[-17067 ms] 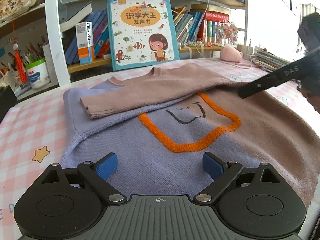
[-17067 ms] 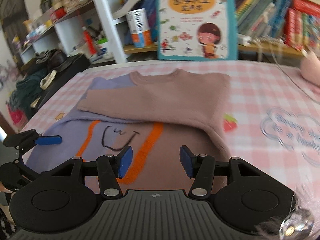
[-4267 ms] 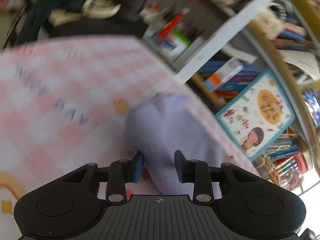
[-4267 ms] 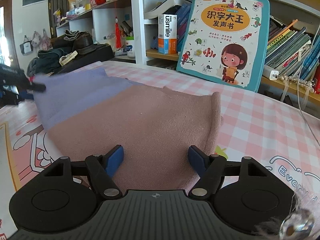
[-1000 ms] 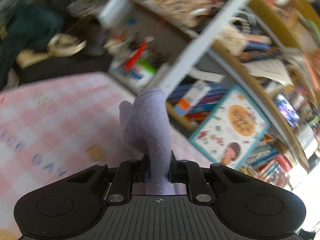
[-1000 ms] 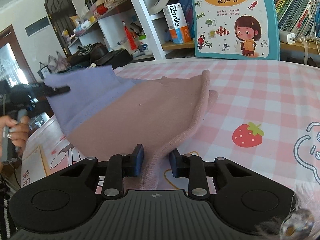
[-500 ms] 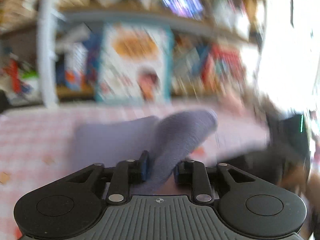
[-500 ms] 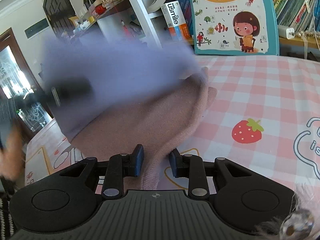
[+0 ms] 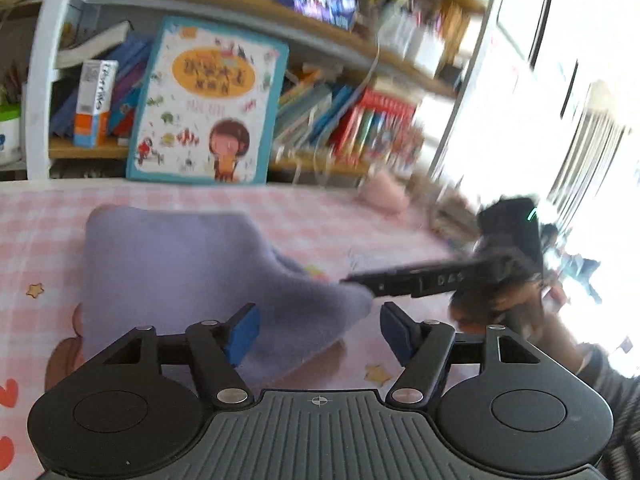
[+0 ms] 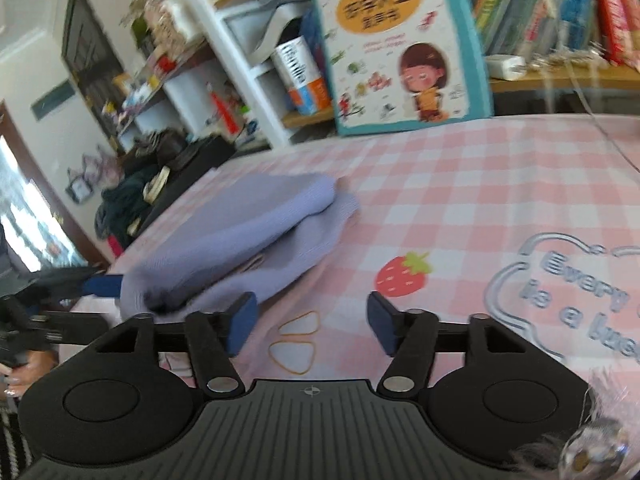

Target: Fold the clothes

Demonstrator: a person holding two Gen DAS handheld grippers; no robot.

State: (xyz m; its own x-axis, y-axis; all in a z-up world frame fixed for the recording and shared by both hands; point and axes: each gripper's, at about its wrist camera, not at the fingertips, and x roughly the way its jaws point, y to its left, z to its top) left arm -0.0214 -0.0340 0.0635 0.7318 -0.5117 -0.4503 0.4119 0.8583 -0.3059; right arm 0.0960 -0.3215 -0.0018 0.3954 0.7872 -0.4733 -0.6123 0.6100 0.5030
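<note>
The sweater lies folded on the pink checked tablecloth, its lilac side up. My left gripper is opening; the sweater's near corner lies between the blue pads, which do not press on it. In the right wrist view the same lilac bundle sits just left of and beyond my right gripper, whose jaws are also opening with only tablecloth between them. The right gripper reaches in from the right and meets the sweater's corner. From the right wrist, the left gripper shows at the bundle's left end.
A large picture book leans on the bookshelf behind the table. A pink soft thing lies at the back right. Dark clothes pile up beyond the table's left edge. A hand holds the left gripper.
The left gripper swung the lilac half over onto the brown half and let go. The right gripper released the brown edge too. Both jaws have widened, and the sweater now rests folded.
</note>
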